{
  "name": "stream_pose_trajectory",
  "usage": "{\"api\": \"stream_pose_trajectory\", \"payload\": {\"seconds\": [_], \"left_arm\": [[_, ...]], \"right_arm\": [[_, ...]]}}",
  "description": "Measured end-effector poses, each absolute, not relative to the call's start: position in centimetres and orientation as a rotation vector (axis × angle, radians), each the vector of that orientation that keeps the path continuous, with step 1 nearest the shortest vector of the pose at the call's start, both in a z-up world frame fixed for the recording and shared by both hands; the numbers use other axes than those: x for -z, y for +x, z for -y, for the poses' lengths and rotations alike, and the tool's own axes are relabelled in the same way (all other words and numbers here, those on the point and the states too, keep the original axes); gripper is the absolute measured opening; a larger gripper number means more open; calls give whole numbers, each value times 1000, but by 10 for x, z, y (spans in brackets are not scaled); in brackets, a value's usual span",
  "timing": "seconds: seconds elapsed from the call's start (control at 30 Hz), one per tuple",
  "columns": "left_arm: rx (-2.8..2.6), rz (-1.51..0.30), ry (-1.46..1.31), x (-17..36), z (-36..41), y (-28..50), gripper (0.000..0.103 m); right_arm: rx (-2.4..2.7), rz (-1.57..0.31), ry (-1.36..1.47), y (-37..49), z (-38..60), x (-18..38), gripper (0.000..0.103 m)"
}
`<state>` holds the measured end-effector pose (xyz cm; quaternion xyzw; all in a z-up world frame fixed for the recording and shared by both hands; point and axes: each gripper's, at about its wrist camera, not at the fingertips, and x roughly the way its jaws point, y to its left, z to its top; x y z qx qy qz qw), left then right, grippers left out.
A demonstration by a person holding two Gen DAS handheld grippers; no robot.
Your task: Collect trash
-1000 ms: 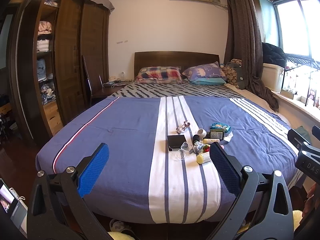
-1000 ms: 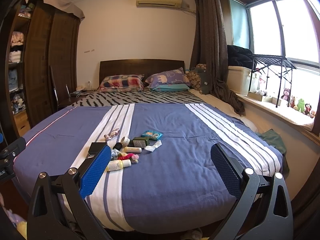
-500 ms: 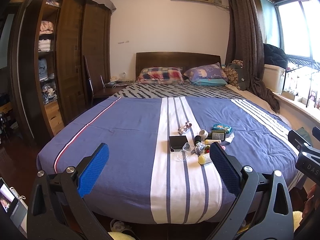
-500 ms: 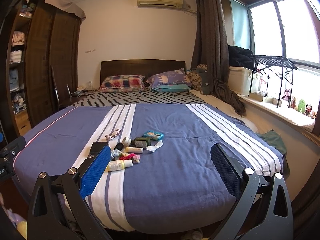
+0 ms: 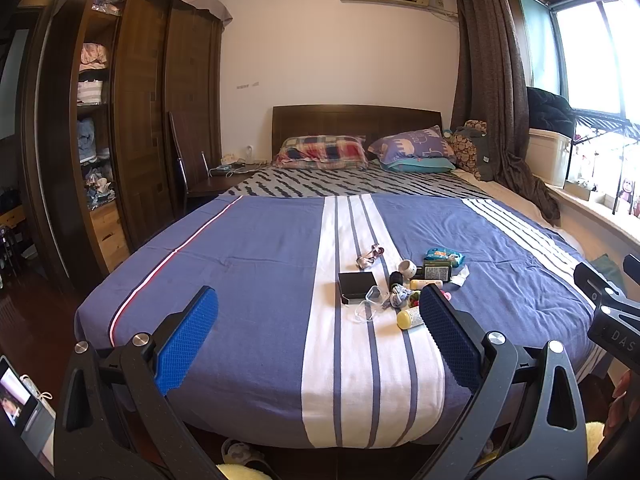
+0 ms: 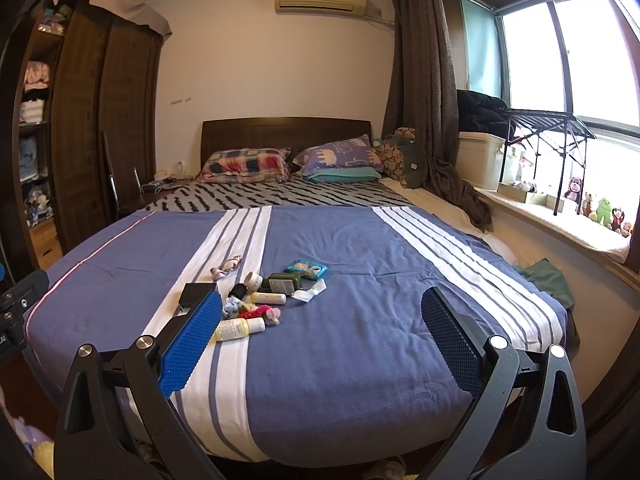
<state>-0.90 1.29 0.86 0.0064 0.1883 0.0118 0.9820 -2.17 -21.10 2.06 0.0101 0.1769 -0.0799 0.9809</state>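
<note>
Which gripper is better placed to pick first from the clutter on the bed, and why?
Probably the left gripper: the clutter lies nearly between its open fingers, whereas it sits beyond the right gripper's left finger.

The right hand-held gripper [image 6: 320,336] hangs spread wide above the bed [image 6: 360,340], near small clutter [image 6: 264,300].

Daylight from window [image 6: 568,64] at right, blown out; wardrobe [image 5: 132,120] side dim; sharp focus, heavy fisheye bend w/ dark corners.

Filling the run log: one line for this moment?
phase: approach | left gripper: open, empty | right gripper: open, empty | clutter pile: on bed, untouched
</note>
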Motion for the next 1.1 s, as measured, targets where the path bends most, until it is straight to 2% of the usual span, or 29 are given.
{"api": "stream_pose_trajectory", "payload": {"seconds": [1.1], "left_arm": [[-28, -378, 11, -12, -17, -10, 95]], "right_arm": [[155, -360, 20, -21, 213, -18, 100]]}}
